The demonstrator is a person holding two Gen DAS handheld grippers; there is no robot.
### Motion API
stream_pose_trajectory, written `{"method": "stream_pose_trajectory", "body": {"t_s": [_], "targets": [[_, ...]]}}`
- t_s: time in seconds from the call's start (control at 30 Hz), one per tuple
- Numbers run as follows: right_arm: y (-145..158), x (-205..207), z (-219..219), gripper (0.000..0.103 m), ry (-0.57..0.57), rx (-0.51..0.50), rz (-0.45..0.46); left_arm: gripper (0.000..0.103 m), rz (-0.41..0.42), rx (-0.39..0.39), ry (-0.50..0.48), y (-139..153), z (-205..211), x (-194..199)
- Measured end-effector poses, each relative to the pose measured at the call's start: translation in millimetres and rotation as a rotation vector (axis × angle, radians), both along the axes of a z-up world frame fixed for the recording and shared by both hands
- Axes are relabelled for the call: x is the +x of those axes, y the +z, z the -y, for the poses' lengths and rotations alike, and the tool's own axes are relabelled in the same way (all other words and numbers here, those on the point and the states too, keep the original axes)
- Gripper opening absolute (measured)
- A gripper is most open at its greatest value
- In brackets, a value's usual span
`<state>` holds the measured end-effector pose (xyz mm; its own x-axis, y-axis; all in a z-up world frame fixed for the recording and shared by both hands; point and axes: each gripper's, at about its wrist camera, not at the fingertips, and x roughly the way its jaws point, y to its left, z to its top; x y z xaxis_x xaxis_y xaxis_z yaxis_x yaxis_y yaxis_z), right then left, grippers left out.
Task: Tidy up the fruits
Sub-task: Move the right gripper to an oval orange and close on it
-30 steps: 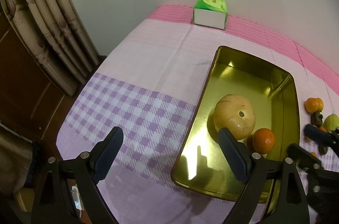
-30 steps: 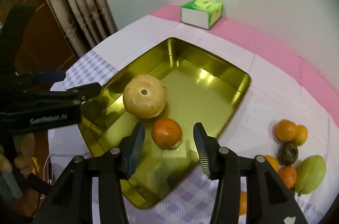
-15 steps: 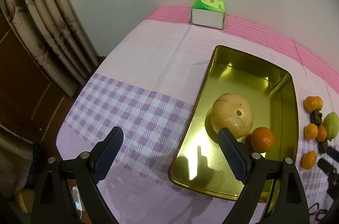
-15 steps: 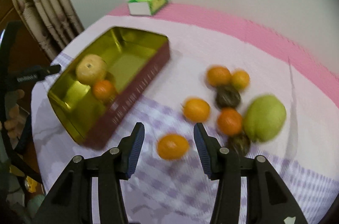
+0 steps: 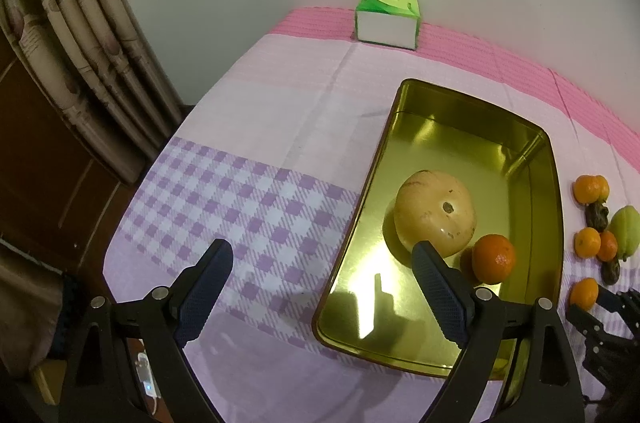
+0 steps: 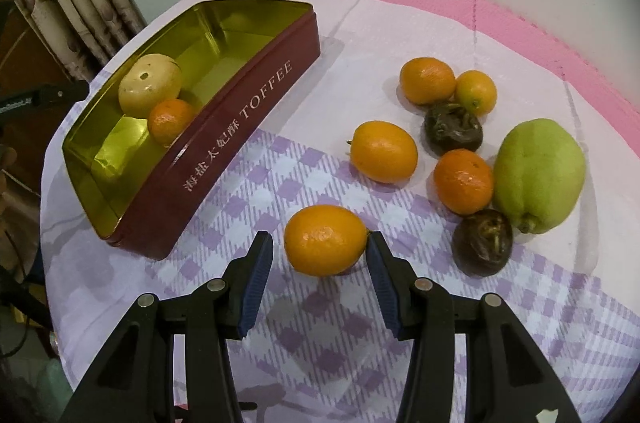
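A gold tin [image 5: 540, 183] with a dark red wall [image 6: 240, 111] holds a pale round fruit [image 5: 434, 213] and a small orange [image 5: 493, 258]. To the tin's right, loose fruit lies on the checked cloth: several oranges, a green pear-like fruit [image 6: 538, 171] and two dark wrinkled fruits [image 6: 453, 129]. My right gripper [image 6: 320, 243] is low over the nearest orange [image 6: 325, 240], which sits partly between its tips. The left pad stands clear of it, and the jaws are open. My left gripper [image 5: 320, 251] hangs wide open over the tin's left rim, holding nothing.
A green and white tissue box [image 5: 387, 21] stands at the far table edge by the wall. Curtains [image 5: 80, 43] and dark wood lie beyond the table's left edge. The pink and purple cloth stretches left of the tin.
My right gripper swung from above the tin to the right and down, and now straddles a loose orange. The left gripper stayed where it was.
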<state>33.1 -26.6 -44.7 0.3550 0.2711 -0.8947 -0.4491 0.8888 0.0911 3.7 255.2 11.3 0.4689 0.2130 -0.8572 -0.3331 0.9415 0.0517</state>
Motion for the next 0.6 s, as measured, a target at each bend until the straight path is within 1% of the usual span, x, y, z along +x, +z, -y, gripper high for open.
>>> {"method": "stream_pose_trajectory", "body": {"t_s": [0.47,0.57,0.6], "targets": [[-6.3,10.4,-1.3,0.046,-0.032,0.028,-0.007,0.091,-0.009,0.011,-0.012,-3.4,3.6,2.0],[-6.9,10.9,-3.3,0.041,-0.031,0.016,0.003,0.091,-0.006,0.013,-0.013,-3.5,4.1,2.0],[-7.2,11.5,-4.2,0.041,-0.029,0.014,0.005,0.091,-0.006,0.014,-0.014,-3.7,4.9,2.0]]}}
